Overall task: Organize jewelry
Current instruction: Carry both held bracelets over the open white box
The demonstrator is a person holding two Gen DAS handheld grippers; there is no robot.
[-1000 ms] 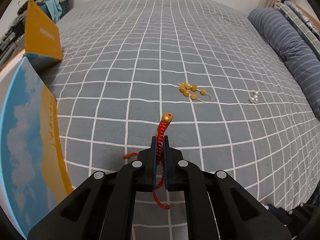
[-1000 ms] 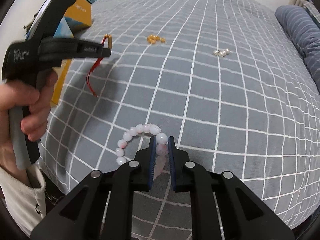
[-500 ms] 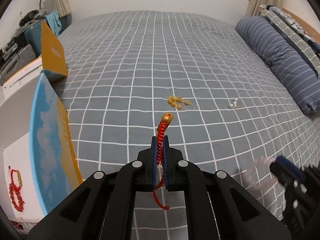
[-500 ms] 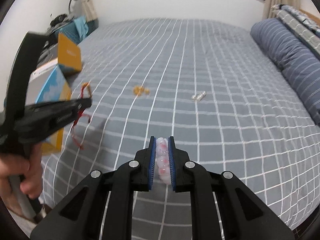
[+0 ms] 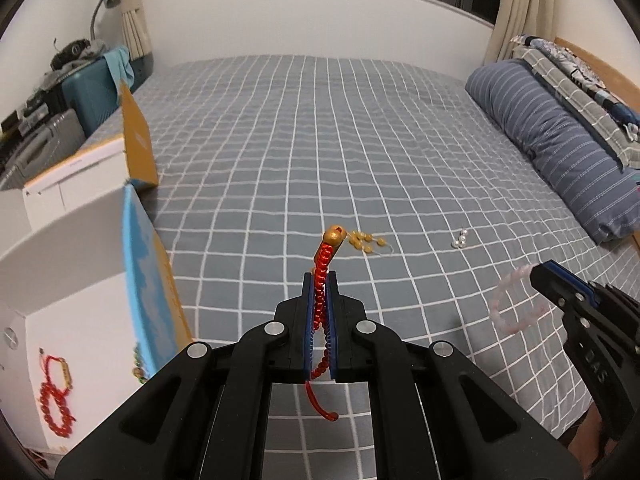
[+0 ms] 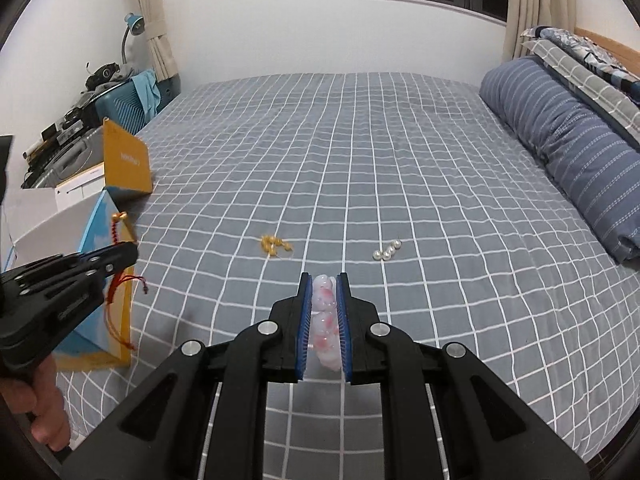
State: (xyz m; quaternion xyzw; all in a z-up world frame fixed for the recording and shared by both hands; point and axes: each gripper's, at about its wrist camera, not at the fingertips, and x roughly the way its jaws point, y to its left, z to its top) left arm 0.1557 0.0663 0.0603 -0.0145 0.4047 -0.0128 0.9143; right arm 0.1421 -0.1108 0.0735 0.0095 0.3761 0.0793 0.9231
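It was a home bedroom: a grey checked bed (image 6: 360, 152) filled the frame, a striped pillow (image 6: 568, 148) at right, curtains (image 6: 162, 20) and desk lamp (image 6: 132, 30) upper left.

The pink bead bracelet (image 6: 326, 320) is mostly hidden between the right gripper's (image 6: 323, 280) blue pads, so its full loop cannot be seen there; in the left wrist view it shows only as a blurred pale ring (image 5: 516, 300). Left of it, the white box (image 5: 76, 248) is cut off by the picture's edge, and the red bead string (image 5: 54, 396) on it is smeared. The small pearl pieces (image 6: 386, 251) beyond it are too small to tell, perhaps earrings.
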